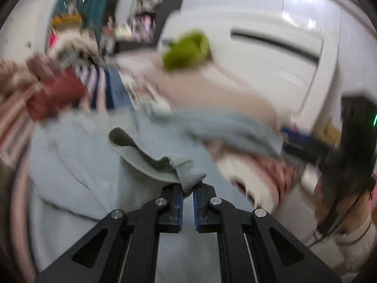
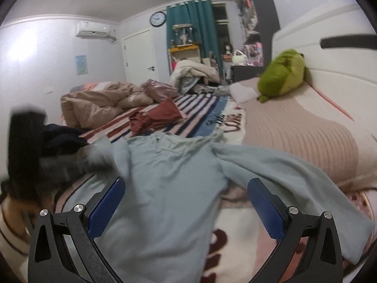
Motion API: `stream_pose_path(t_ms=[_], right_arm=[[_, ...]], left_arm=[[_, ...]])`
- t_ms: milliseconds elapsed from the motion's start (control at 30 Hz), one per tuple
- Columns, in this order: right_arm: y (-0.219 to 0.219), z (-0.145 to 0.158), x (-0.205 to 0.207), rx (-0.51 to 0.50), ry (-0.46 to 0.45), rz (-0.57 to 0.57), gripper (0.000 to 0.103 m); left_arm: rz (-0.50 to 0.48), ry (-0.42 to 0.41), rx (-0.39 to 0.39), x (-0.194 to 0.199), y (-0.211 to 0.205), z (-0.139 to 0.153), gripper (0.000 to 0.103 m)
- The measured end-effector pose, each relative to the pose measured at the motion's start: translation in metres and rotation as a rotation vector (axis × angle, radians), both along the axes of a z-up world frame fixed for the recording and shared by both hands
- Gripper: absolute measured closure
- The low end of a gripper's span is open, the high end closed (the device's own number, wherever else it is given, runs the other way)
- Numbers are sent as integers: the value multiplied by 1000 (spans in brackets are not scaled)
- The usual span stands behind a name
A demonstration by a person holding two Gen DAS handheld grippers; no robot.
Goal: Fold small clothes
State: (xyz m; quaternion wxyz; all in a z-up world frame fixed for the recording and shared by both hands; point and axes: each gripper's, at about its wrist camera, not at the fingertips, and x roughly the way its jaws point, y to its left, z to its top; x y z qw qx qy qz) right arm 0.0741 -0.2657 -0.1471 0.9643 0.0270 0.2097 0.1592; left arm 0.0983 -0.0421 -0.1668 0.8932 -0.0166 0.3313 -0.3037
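Note:
A pale blue long-sleeved top point(image 2: 165, 176) lies spread on the bed, collar away from me, one sleeve point(image 2: 294, 172) stretched to the right. In the left wrist view my left gripper point(image 1: 188, 189) is shut on the cuff point(image 1: 188, 173) of the top's other sleeve, and the picture is smeared by motion. The same gripper shows as a dark blur point(image 2: 26, 151) at the left of the right wrist view. My right gripper point(image 2: 186, 188) stands open just above the top's body, with cloth below its blue pads point(image 2: 266, 210) but nothing pinched between them.
A dark red garment point(image 2: 155, 116) lies further up the striped blanket point(image 2: 202, 108). A green plush toy point(image 2: 282, 73) leans on the white headboard point(image 2: 334, 54). A crumpled beige duvet point(image 2: 94, 106) is at the far left, a dark garment point(image 2: 61, 139) nearer.

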Motion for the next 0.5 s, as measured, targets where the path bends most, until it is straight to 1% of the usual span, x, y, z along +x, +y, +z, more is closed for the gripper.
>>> stream_pose_path(t_ms=[67,133,200,233,267,300,333,400,433,467,500], right_arm=[[-6,-7,0,-2,26,-18,0],[-10,-14,2,4,54,-20,0],[-11,-20,3,11,75,-18,0],[-10,-23,5,18,91,-16,0],[-9,-25,7,25,111,-15,0],[-8,-27,9,33,128,-11,0],[-6,-28,11,48,141,14,0],[2,-29,11,61,149,66,0],[9,-29,12,55,152,85,0],[15,-28,13,47,161,110,0],[25,-29,16,35,175,148,0]], left_arm=[[-28,62,28,-2,-7,-18,98],[-38,88,48,-6,-7,-24,96],[-28,78,63,-13,-4,-17,79],[-14,65,56,-17,3,-11,53],[15,37,39,-23,14,-1,39],[43,8,28,-25,22,4,23],[83,-32,18,-31,35,13,20],[145,-71,30,-42,55,28,16],[205,-96,54,-48,70,37,7],[266,-123,80,-53,82,43,1],[302,-144,94,-57,92,46,1]])
